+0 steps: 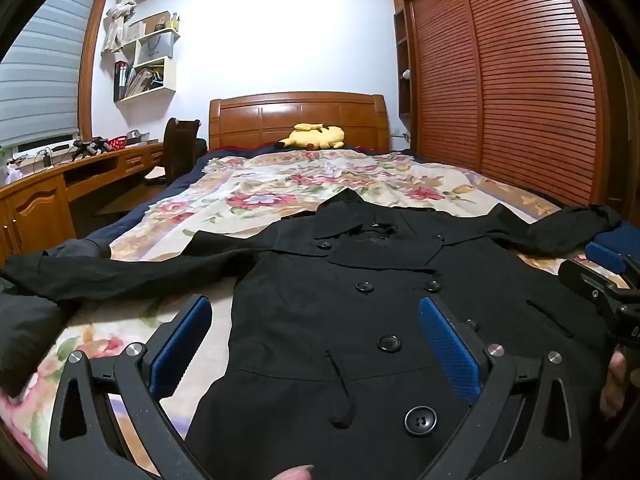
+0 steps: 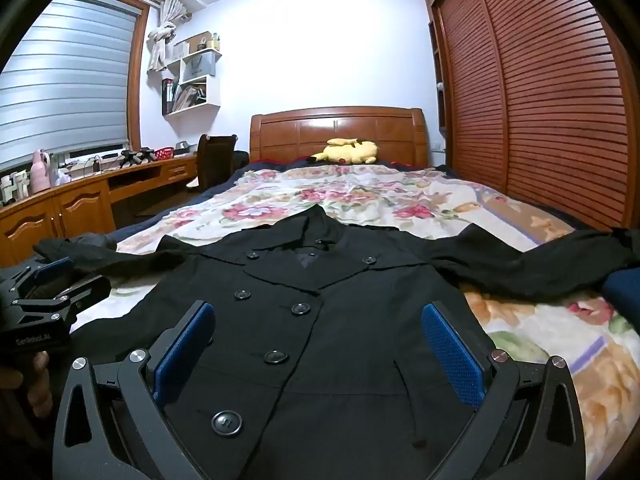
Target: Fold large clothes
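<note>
A black double-breasted coat point(image 1: 380, 312) point(image 2: 320, 320) lies face up on the floral bedspread point(image 1: 260, 196) point(image 2: 360, 196), buttoned, collar toward the headboard, both sleeves spread out to the sides. My left gripper point(image 1: 316, 312) hovers open above the coat's lower front, its blue pads wide apart with nothing between them. My right gripper point(image 2: 318, 316) hovers open over the same part, a little further right. Each gripper shows at the edge of the other's view: the right gripper point(image 1: 608, 268), the left gripper point(image 2: 52, 276). A hand holds each handle.
A yellow plush toy point(image 1: 316, 136) point(image 2: 352, 151) lies by the wooden headboard point(image 1: 300, 118). Slatted wardrobe doors point(image 1: 520, 80) run along the bed's right side. A wooden desk point(image 1: 60, 184) with a chair point(image 1: 180, 148) stands on the left under the window.
</note>
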A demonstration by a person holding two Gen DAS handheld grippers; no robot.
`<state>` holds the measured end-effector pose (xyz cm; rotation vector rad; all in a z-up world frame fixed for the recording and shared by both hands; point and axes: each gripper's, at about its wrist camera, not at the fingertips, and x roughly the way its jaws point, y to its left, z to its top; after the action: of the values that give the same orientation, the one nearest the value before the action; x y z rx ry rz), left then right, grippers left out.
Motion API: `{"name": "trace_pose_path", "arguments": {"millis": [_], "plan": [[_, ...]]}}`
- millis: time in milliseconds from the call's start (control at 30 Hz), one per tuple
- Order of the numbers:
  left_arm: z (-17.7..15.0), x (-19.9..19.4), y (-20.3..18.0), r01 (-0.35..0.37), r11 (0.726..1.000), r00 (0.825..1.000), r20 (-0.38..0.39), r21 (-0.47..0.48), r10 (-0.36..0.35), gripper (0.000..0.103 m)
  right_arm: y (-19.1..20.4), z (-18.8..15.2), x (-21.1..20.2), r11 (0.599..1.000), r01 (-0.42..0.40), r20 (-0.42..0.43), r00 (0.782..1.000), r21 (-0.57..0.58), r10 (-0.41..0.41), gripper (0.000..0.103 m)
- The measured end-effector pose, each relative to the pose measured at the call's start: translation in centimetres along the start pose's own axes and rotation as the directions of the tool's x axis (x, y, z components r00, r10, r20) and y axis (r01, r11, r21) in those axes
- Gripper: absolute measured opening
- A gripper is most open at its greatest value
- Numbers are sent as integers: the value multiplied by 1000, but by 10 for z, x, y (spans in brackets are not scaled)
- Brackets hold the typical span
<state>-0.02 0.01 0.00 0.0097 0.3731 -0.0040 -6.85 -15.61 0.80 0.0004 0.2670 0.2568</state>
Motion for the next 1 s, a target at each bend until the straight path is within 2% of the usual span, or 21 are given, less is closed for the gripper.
{"name": "trace_pose_path", "arguments": {"millis": [1000], "plan": [[0,1,0,5,1000,1000,-2,-12,-5,103,0,-1,1,1000,11,2,1000,8,-11,103]]}}
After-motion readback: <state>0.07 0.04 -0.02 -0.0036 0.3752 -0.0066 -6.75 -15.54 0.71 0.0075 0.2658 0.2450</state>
